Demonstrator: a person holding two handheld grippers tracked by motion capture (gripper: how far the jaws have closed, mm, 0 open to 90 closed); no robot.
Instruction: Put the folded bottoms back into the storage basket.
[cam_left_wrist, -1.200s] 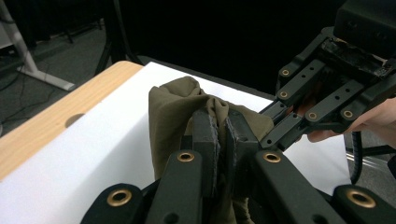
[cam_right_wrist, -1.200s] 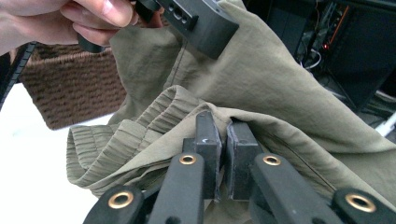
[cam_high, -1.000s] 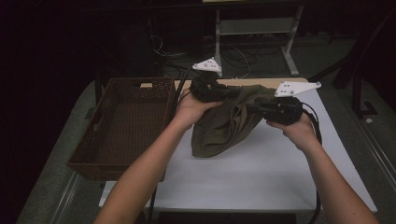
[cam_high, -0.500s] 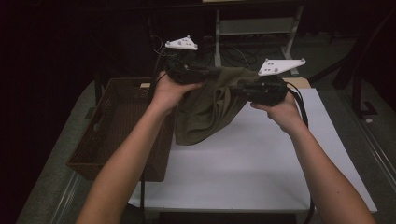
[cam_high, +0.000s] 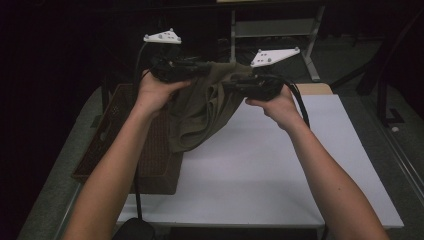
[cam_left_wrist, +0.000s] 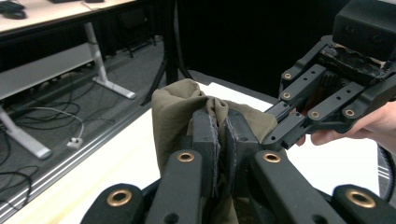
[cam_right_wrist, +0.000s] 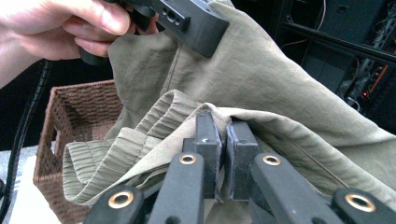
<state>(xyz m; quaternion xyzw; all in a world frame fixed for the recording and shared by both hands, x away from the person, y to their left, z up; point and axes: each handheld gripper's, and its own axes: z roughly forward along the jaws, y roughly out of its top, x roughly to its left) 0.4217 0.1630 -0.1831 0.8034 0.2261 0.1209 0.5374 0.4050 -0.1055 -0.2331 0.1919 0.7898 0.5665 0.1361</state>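
While both hands hold it above the white table (cam_high: 280, 175), the olive garment (cam_high: 200, 117) hangs partly over the wicker basket (cam_high: 107, 145). The left gripper (cam_high: 200, 67) is clamped on its fabric. The right gripper (cam_high: 232, 85) is likewise clamped on it.

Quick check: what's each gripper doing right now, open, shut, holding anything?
Left gripper: shut on the olive cloth.
Right gripper: shut on the same cloth, lifted above the table.

Both forearms bare, no sleeves. Left gripper (cam_high: 200, 67) and right gripper (cam_high: 231, 85): black bodies, brass-ringed pivot holes on linkage arms, flat black pads, pale three-cornered plates on top, black cables trailing.
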